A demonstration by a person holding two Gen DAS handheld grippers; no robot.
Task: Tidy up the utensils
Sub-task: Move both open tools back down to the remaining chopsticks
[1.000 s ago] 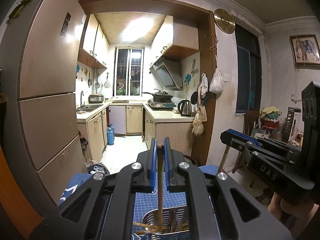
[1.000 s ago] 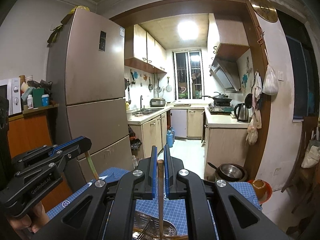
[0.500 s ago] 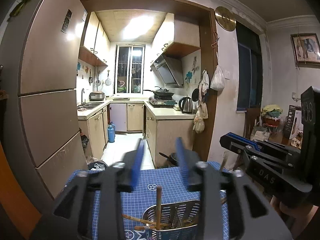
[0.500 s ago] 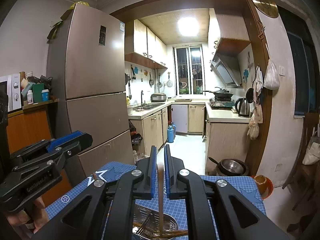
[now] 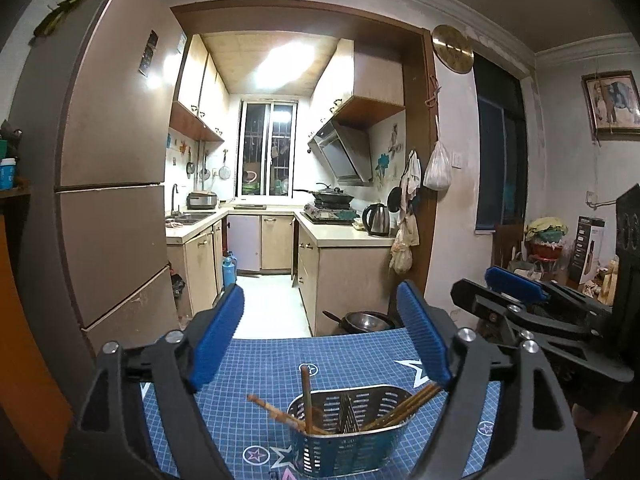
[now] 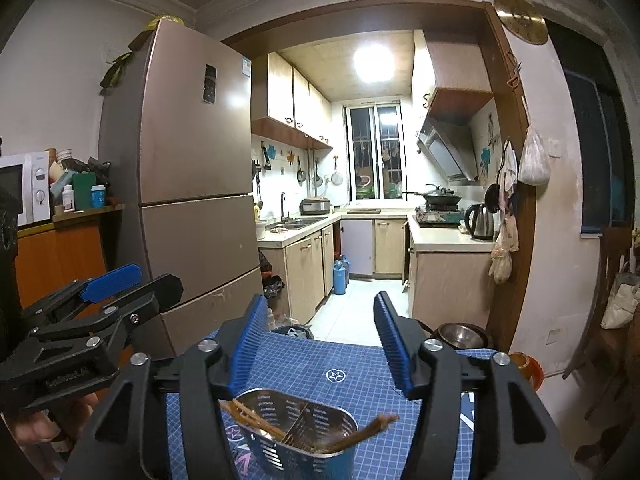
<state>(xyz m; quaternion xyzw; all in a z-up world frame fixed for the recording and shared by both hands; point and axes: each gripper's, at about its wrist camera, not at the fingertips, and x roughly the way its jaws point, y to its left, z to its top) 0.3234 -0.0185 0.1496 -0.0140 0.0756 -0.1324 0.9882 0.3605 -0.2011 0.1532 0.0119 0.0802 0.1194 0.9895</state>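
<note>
Blue ribbed pads line the inside of both grippers, and both pairs of jaws are opening now, with nothing pressed between them. The left gripper [image 5: 320,344] has its jaws spread wide; through the gap one sees the blue checked mat [image 5: 280,364] and, lower, the metal holder [image 5: 352,436]. The right gripper [image 6: 320,344] also stands apart, a little less wide, and its pads touch nothing.

The holder is a perforated steel basket with a divider in the middle, and it stands on the mat just below and in front of both grippers. The wooden chopsticks [image 5: 307,398] are inside it. One stick stands almost upright in the left part, some lean out over the left rim, and others lean to the right, over the right rim. In the right wrist view the holder [image 6: 300,432] shows the same: sticks [image 6: 248,414] over the left edge and a bundle with a frayed end over the right edge.

Each camera sees the other gripper at the side. A hand [image 6: 44,420] holds the left one.

Behind the table are a brown fridge [image 6: 192,200] and the open kitchen, with a kettle [image 6: 480,222] on the counter.
</note>
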